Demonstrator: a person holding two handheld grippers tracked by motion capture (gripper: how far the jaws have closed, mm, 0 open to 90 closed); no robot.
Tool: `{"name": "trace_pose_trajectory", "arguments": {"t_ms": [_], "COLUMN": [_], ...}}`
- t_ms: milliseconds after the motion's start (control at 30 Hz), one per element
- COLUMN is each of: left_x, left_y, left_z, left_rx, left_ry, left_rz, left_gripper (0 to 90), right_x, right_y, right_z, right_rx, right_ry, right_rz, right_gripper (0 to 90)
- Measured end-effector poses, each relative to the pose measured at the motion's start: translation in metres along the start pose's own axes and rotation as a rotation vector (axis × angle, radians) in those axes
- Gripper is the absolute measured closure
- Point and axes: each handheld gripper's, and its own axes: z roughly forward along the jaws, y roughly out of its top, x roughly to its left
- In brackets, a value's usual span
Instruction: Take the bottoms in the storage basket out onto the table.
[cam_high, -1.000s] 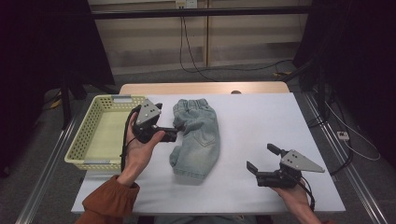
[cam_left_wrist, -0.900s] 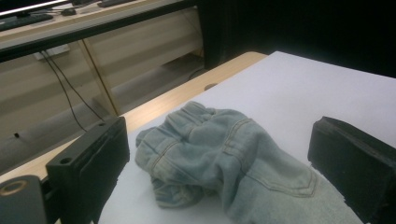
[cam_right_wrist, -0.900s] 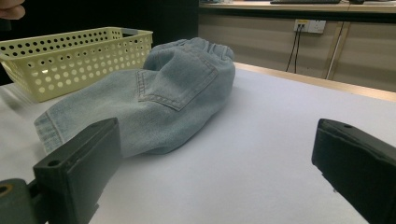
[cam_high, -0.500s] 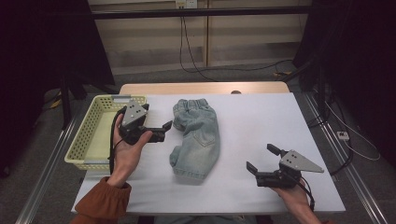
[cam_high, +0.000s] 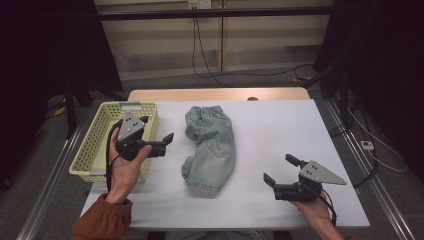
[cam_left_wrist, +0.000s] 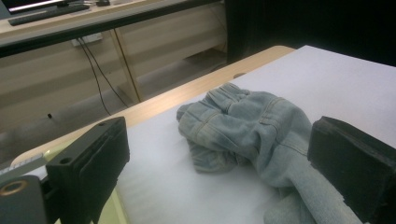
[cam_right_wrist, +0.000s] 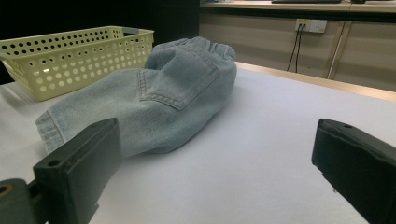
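Note:
A pair of small light-blue jeans (cam_high: 210, 145) lies folded in the middle of the white table, waistband at the far end. My left gripper (cam_high: 161, 142) is held above the table between the yellow basket (cam_high: 95, 145) and the jeans, a short gap from the denim, and points right. Its jaws stand wide apart with nothing between them, and the jeans (cam_left_wrist: 252, 121) lie ahead of the left gripper (cam_left_wrist: 219, 172). My right gripper (cam_high: 280, 170) is open and empty near the front right of the table. It faces the jeans (cam_right_wrist: 173, 88) across bare tabletop from the right gripper (cam_right_wrist: 215, 172).
The perforated yellow basket (cam_right_wrist: 79, 51) stands at the table's left edge. A wooden strip (cam_high: 220, 95) runs along the table's far edge. Beyond it are a floor with cables (cam_high: 210, 70) and dark curtains on both sides. Bare white tabletop (cam_high: 285, 125) lies right of the jeans.
My left gripper has drawn back to the left, away from the jeans' edge and toward the basket. The right gripper and the jeans have stayed put.

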Motion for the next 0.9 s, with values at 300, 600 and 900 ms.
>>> {"name": "trace_pose_trajectory", "arguments": {"t_ms": [300, 600, 900], "left_x": [0.005, 0.002, -0.002], "left_y": [-0.011, -0.026, -0.041], "left_z": [-0.007, -0.015, -0.021], "left_rx": [0.022, 0.039, 0.061], "left_ry": [0.029, 0.045, 0.036], "left_rz": [0.008, 0.018, 0.009], "left_gripper": [5.9, 5.9, 5.9], "right_x": [0.0, 0.0, 0.0], "right_y": [0.0, 0.0, 0.0], "right_z": [0.0, 0.001, 0.001], "right_rx": [0.003, 0.005, 0.008], "right_ry": [-0.001, 0.001, 0.003], "right_rz": [-0.002, -0.002, -0.001], "right_gripper": [1.7, 1.7, 1.7]}}
